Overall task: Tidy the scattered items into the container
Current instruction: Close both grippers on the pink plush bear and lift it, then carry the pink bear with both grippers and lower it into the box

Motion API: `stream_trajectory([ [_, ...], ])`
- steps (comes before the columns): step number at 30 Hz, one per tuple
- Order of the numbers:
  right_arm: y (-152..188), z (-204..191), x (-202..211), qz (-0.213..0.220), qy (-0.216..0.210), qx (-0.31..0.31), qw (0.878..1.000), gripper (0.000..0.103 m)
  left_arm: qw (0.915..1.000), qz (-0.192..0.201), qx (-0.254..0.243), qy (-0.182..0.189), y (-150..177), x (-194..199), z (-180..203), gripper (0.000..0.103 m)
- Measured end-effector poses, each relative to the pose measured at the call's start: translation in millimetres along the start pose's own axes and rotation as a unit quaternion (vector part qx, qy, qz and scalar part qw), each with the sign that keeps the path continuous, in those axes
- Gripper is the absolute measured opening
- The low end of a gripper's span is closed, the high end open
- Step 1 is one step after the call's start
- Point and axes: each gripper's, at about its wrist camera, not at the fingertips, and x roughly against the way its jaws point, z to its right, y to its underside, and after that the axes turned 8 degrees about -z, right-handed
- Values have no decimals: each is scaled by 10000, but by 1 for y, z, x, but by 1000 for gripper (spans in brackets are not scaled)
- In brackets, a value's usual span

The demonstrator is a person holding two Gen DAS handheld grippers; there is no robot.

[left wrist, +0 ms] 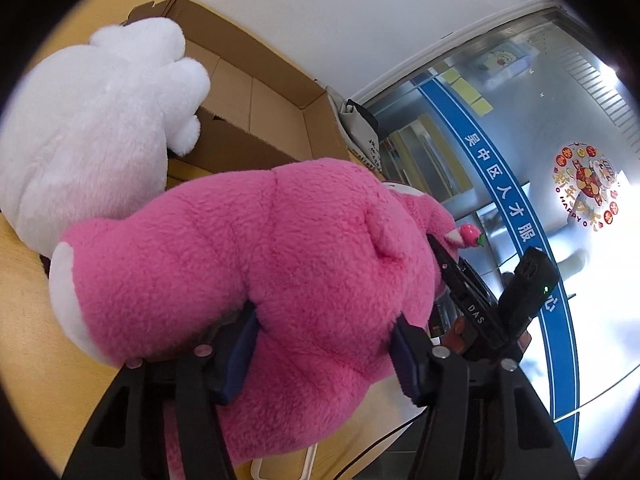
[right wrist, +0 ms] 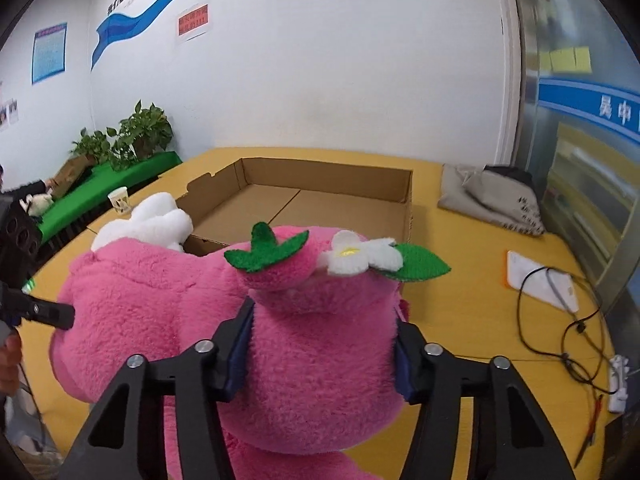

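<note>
A large pink plush bear [left wrist: 248,264] is held by both grippers above the yellow table. My left gripper [left wrist: 324,356] is shut on its body. My right gripper [right wrist: 320,356] is shut on its head, just under the strawberry and white flower decoration [right wrist: 280,260]. The right gripper's body shows in the left wrist view [left wrist: 480,304]. A white plush toy [left wrist: 88,120] lies beside the bear, against the near wall of the open cardboard box [right wrist: 320,200], which holds nothing visible. The white toy also shows in the right wrist view [right wrist: 152,220].
A folded grey cloth bag [right wrist: 492,200] lies right of the box. A white pad with a black cable [right wrist: 540,280] and a power strip [right wrist: 618,380] lie at the right. A paper cup [right wrist: 120,200] stands at the table's left edge. Potted plants [right wrist: 132,136] stand behind.
</note>
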Motion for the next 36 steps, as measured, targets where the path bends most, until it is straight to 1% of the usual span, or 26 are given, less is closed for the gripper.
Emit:
stream_trajectory([
  [2, 3, -8, 9, 175, 132, 21, 9998, 52, 10000, 48, -52, -13, 1, 4, 1, 52],
  [4, 3, -15, 19, 344, 171, -39, 9993, 50, 9999, 107, -85, -29, 1, 11, 4, 49],
  [5, 2, -19, 23, 420, 174, -59, 9990, 49, 9998, 160, -107, -32, 0, 17, 7, 43],
  [6, 0, -24, 31, 531, 178, -62, 9984, 49, 9997, 221, -136, -38, 0, 23, 10, 40],
  [8, -6, -36, 43, 706, 204, 14, 9973, 48, 9989, 383, -260, -39, -3, 39, 20, 39],
  [11, -20, -52, 66, 1068, 237, 79, 9940, 48, 9960, 678, -581, -74, -15, 67, 39, 39],
  [16, -59, -61, 92, 1720, 207, 38, 9849, 48, 9871, 1000, -1220, -277, -59, 104, 79, 39],
  [19, -93, -59, 95, 2004, 176, 40, 9796, 47, 9826, 1177, -1411, -262, -97, 124, 100, 39],
  [20, -110, -57, 94, 2103, 158, 15, 9775, 47, 9807, 1257, -1479, -236, -112, 131, 106, 39],
  [22, -131, -53, 92, 2240, 161, 5, 9745, 47, 9749, 1402, -1701, -309, -139, 140, 121, 39],
  [25, -167, -48, 85, 2384, 152, 1, 9711, 47, 9665, 1522, -1989, -562, -181, 146, 135, 39],
  [28, -197, -38, 63, 2364, 102, -53, 9716, 47, 9618, 1589, -2133, -651, -222, 144, 138, 39],
  [29, -208, -35, 51, 2341, 89, -91, 9721, 47, 9612, 1597, -2149, -659, -236, 141, 136, 39],
  [31, -218, -26, 31, 2280, 83, -138, 9735, 47, 9614, 1534, -2174, -701, -263, 131, 128, 38],
  [33, -228, -17, 5, 2182, 102, -219, 9756, 46, 9627, 1403, -2178, -776, -287, 115, 120, 31],
  [36, -239, 2, -36, 1991, 84, -411, 9791, 46, 9669, 1144, -2094, -910, -321, 81, 102, 31],
])
